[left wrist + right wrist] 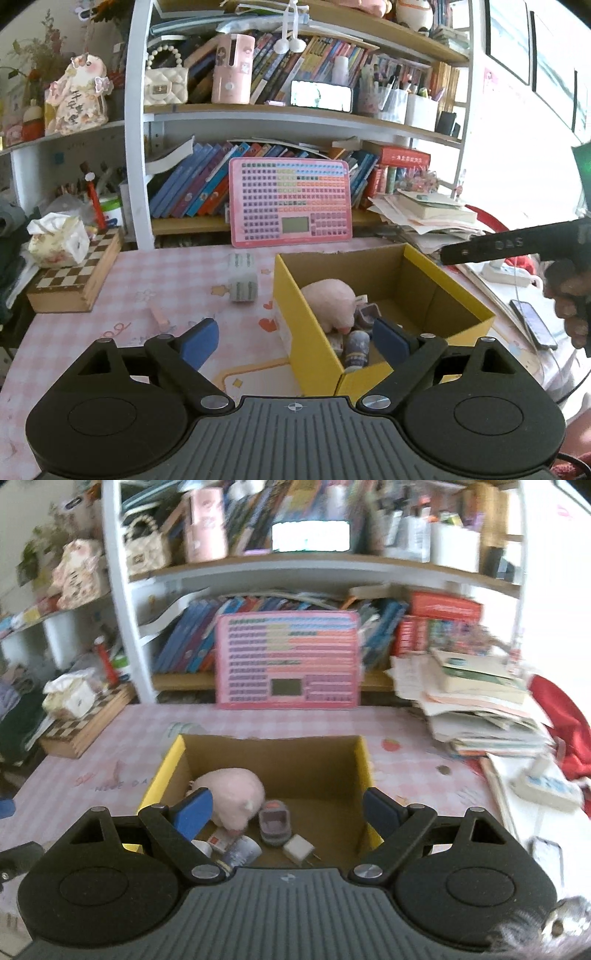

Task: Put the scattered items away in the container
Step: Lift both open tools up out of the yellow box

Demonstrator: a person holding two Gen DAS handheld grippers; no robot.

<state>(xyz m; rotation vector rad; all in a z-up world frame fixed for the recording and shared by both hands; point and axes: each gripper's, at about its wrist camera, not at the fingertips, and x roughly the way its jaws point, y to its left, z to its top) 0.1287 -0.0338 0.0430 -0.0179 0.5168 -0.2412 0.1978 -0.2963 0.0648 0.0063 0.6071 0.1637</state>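
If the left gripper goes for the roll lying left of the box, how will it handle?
The roll lies on its side on the tablecloth, so a nudge would probably send it rolling. It looks soft and wrapped, likely light, and may squash somewhat under the pads.

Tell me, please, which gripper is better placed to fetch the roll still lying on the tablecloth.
Probably the left gripper: open and empty, with the striped roll on the table just ahead. The right gripper, also open, faces into the yellow box.

Open yellow cardboard box (364,760), pink plush (232,794) inside, perhaps small bottles
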